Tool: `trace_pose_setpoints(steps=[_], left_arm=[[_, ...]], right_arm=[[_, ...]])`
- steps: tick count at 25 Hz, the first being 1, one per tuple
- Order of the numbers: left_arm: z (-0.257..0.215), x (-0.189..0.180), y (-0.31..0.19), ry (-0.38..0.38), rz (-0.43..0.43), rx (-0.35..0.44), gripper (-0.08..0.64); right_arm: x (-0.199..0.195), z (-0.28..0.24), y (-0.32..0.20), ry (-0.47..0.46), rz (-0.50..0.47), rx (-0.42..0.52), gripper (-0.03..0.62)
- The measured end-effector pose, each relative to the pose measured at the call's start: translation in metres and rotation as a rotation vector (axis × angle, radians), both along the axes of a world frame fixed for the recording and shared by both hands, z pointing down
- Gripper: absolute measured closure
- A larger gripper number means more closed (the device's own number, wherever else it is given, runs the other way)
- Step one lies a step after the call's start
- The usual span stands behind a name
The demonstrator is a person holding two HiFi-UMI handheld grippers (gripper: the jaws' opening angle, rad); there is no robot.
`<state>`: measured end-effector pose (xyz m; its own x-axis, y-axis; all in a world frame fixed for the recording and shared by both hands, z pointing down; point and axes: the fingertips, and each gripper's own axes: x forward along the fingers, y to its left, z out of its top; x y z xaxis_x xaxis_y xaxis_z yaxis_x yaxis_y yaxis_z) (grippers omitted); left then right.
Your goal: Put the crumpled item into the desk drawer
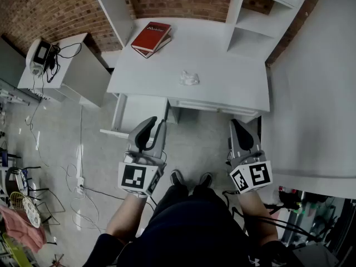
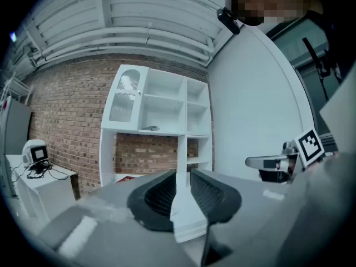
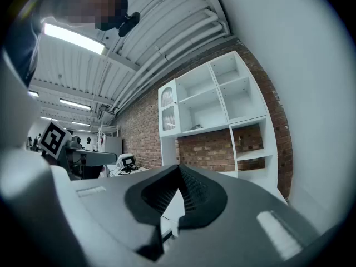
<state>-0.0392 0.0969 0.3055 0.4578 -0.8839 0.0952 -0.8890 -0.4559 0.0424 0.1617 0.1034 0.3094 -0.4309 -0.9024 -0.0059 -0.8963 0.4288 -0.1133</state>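
As left claw point(image 1: 156, 124) gapes, right claw point(image 1: 246, 122) shut

L tool point(image 1: 157, 122) jaws slightly apart, empty, R tool point(image 1: 245, 122) jaws together

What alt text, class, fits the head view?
A crumpled white item lies on a white desk, a red book farther back. The desk drawer below stands open; the left gripper and right gripper hang low, empty.

Lab or industrial test space, not a home: brick wall point(image 1: 44, 10), exposed ceiling pipes point(image 3: 167, 60), strip lights point(image 3: 72, 38), loose cables point(image 1: 81, 149) on bare floor point(image 1: 55, 132), desk point(image 1: 222, 65) staged as office mock-up.
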Motion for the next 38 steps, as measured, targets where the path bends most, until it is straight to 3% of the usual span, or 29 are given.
trace_pose_setpoints(steps=[17,24,31,38], left_arm=[[-0.006,-0.050,-0.008,0.030,0.044,0.034,0.474],[0.004,-0.058,-0.018,0.053,0.082,0.010,0.474],[0.017,-0.053,-0.044,0.047,0.077,-0.024,0.474],[0.023,-0.048,-0.076,-0.025,0.049,-0.007,0.474]], right_arm=[[-0.029,-0.016,-0.001,0.002,0.097,0.021,0.591],[-0.033,-0.007,0.000,0.018,0.155,-0.010,0.589],[-0.033,0.009,-0.027,0.009,0.141,-0.048,0.590],[-0.035,0.023,-0.075,-0.038,0.074,-0.051,0.589]])
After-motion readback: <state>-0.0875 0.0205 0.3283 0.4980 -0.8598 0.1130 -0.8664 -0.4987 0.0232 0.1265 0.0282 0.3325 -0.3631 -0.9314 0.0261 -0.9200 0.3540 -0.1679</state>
